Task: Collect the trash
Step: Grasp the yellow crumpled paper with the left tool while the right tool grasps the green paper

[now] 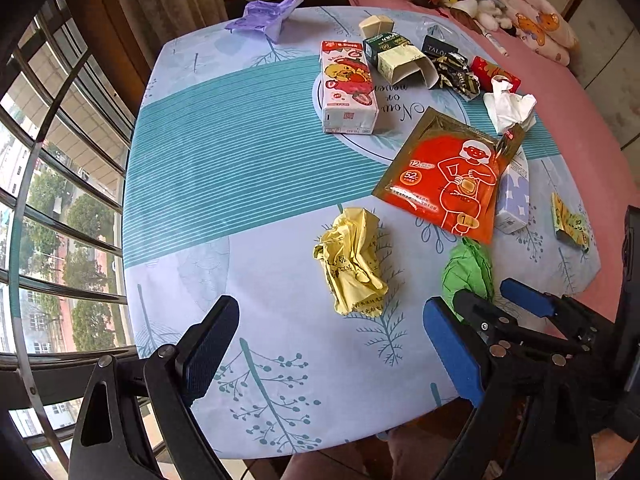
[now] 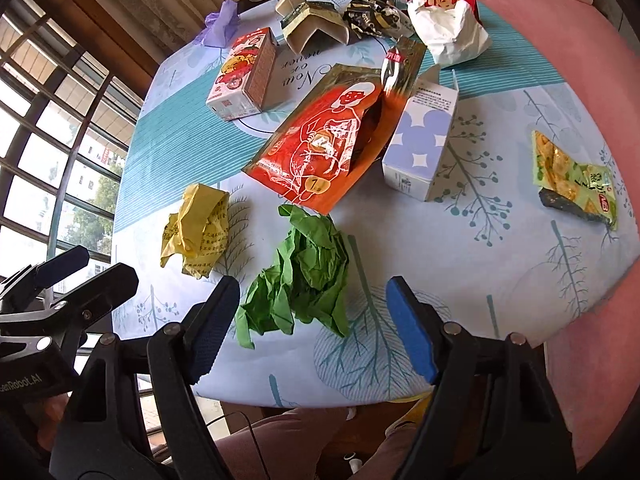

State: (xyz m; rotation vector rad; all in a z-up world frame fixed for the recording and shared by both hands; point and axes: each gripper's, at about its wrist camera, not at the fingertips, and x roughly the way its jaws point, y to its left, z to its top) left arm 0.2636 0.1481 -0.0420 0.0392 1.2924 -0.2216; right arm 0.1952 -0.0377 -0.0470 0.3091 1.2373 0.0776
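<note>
The right gripper [image 2: 312, 328] is hanging wide open and empty, with the green paper ball [image 2: 300, 276] at twelve o'clock. The left gripper [image 1: 332, 344] is gaping too, holding nothing. The light ball may be slipping away if a finger bumps it.

Crumpled yellow paper [image 1: 354, 262] beside crumpled green paper [image 2: 298, 276], near the front edge. Behind them, flat red packet [image 2: 320, 136], milk carton [image 1: 347, 88] lying down.
</note>
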